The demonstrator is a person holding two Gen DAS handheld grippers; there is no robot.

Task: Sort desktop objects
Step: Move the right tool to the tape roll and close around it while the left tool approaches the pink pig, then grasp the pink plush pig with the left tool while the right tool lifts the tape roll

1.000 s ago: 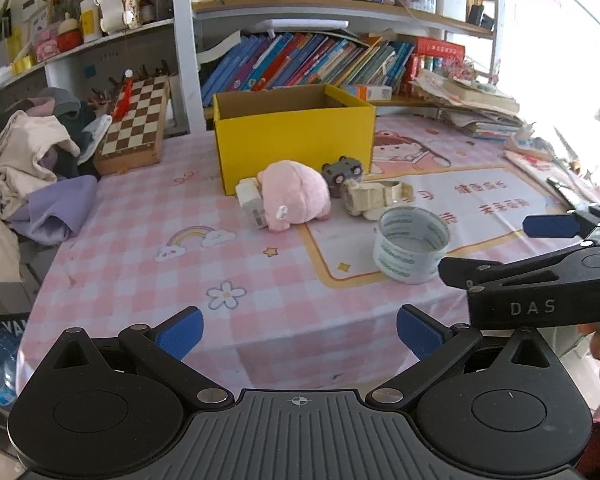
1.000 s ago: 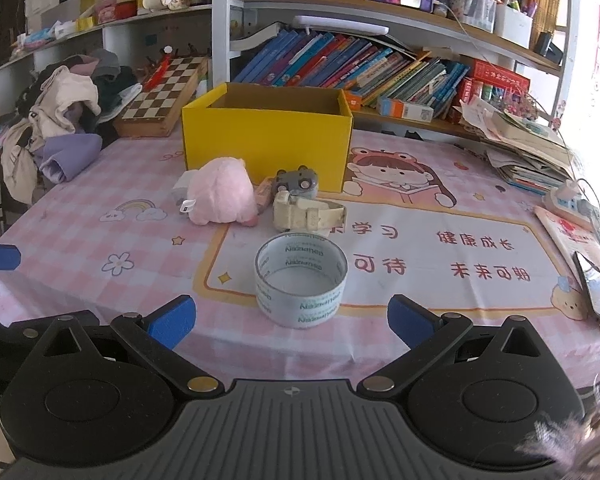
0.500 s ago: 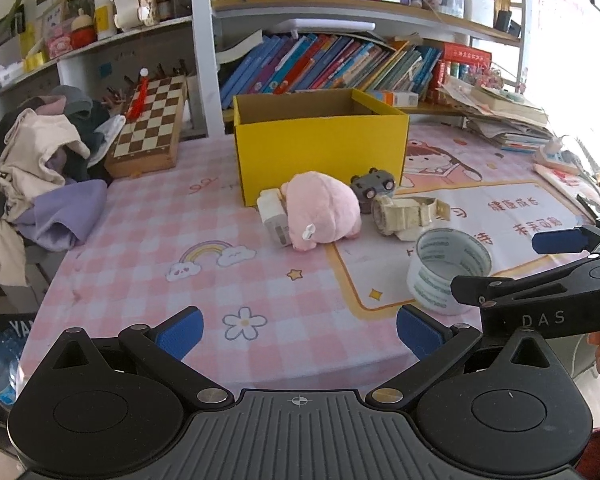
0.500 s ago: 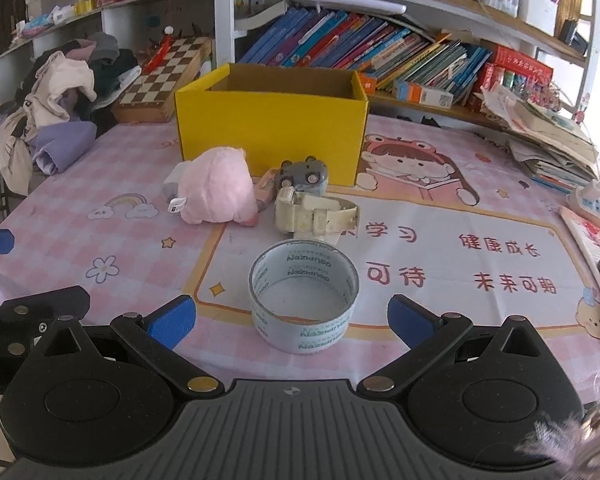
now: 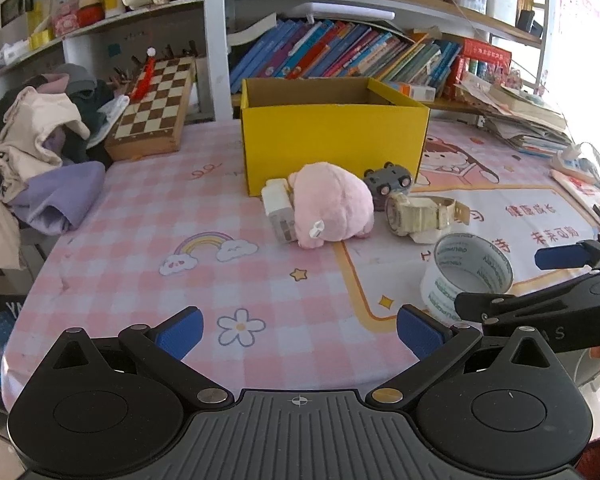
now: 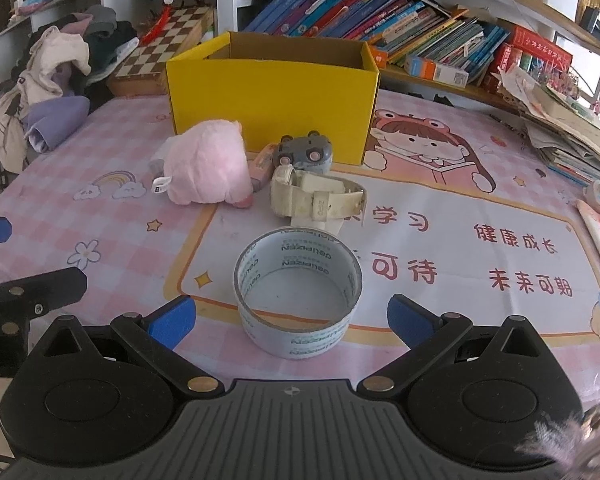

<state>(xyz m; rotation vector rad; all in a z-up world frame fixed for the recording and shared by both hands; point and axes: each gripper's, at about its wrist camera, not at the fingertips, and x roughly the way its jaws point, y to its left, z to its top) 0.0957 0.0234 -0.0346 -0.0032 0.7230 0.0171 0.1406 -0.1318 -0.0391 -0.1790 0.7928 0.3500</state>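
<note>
An open yellow box [image 5: 334, 142] [image 6: 272, 94] stands at the back of the pink checked table. In front of it lie a pink plush toy [image 5: 330, 206] [image 6: 206, 168], a white charger block [image 5: 278, 210], a grey toy car [image 5: 388, 178] [image 6: 304, 154], a cream wristwatch [image 5: 418, 214] [image 6: 316, 198] and a roll of clear tape [image 5: 470, 274] [image 6: 298, 290]. My left gripper [image 5: 300, 330] is open and empty, over the near table edge. My right gripper [image 6: 292, 318] is open, its fingers either side of the tape roll's near wall, not touching.
A chessboard [image 5: 154, 108] and a heap of clothes [image 5: 32, 160] lie at the back left. Shelves of books [image 6: 380, 26] run behind the box. Stacked papers [image 6: 568, 128] and a power strip [image 5: 576, 164] sit at the right.
Both grippers have moved forward towards the objects. The tape roll now sits close between the right gripper's open fingers. Nothing on the table has moved.
</note>
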